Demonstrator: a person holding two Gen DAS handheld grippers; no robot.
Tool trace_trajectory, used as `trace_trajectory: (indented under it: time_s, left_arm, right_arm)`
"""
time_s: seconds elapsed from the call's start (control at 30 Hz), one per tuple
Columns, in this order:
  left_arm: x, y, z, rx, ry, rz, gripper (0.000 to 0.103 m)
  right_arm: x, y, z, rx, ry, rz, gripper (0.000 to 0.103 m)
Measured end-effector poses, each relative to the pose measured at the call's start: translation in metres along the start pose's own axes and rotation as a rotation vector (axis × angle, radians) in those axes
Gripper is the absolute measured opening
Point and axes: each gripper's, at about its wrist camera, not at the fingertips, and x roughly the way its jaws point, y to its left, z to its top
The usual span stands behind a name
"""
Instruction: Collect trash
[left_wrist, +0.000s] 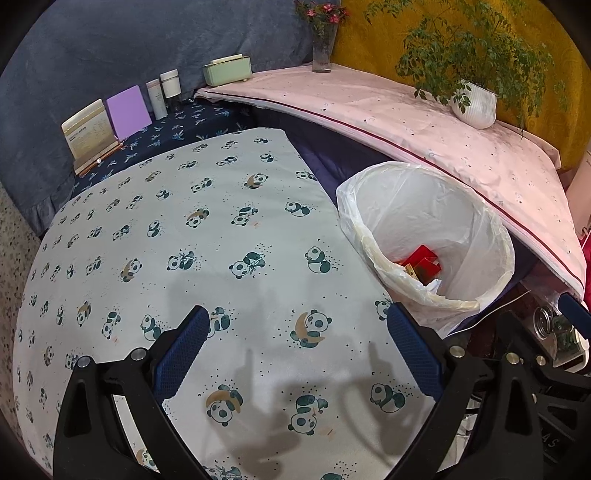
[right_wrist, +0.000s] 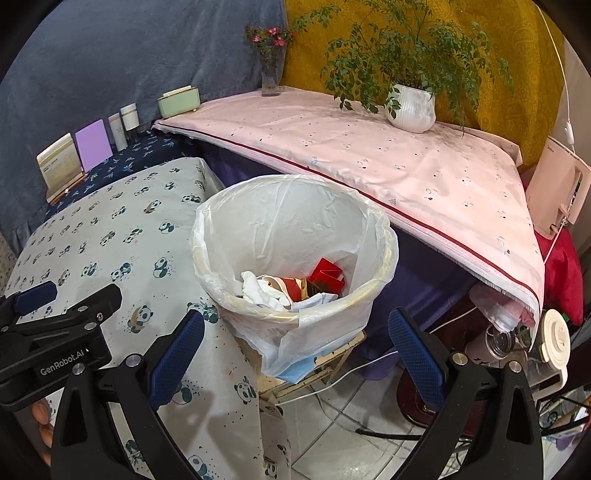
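1. Right wrist view: right tool (right_wrist: 295, 339) spread, empty; bin (right_wrist: 384, 251) at 12 o'clock holds trash (right_wrist: 291, 288).
2. Left tool (left_wrist: 297, 334) spread, empty over table (left_wrist: 110, 280).
3. Judgement: collection apparently complete; next, check for leftovers.

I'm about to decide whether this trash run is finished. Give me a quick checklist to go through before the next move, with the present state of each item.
1. Left gripper carries nothing: ok, jaws apart over the panda cloth.
2. Right gripper carries nothing: ok, jaws apart in front of the trash bin.
3. Trash is inside the bin: ok, a red box and white crumpled paper lie at the bottom.
4. Bin liner is seated on the rim: ok, folded over all round.
5. No loose trash on the panda cloth: ok in the part shown.
6. Floor under the bin is free of trash: cannot tell, cables and clutter there.
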Motion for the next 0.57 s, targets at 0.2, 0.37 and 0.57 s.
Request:
trace_trajectory:
  time_s: [0.2,0.37,0.57]
  left_arm:
    - [0.0033,-0.0003,0.0018,-0.006,0.013,-0.011,0.092]
    - [0.0032,0.001,0.0027,-0.011,0.013,-0.012,0.092]
    - [0.0007,0.0033,0.0029,-0.02,0.005,-0.023,0.092]
  right_arm:
    - [0.0039,-0.0005,0.0006,0.0,0.005,0.002,0.096]
    - [0.0045,0.0,0.0012,0.002,0.003,0.003,0.096]
    - [0.0022,0.002,0.0011,0.006,-0.005,0.004,0.096]
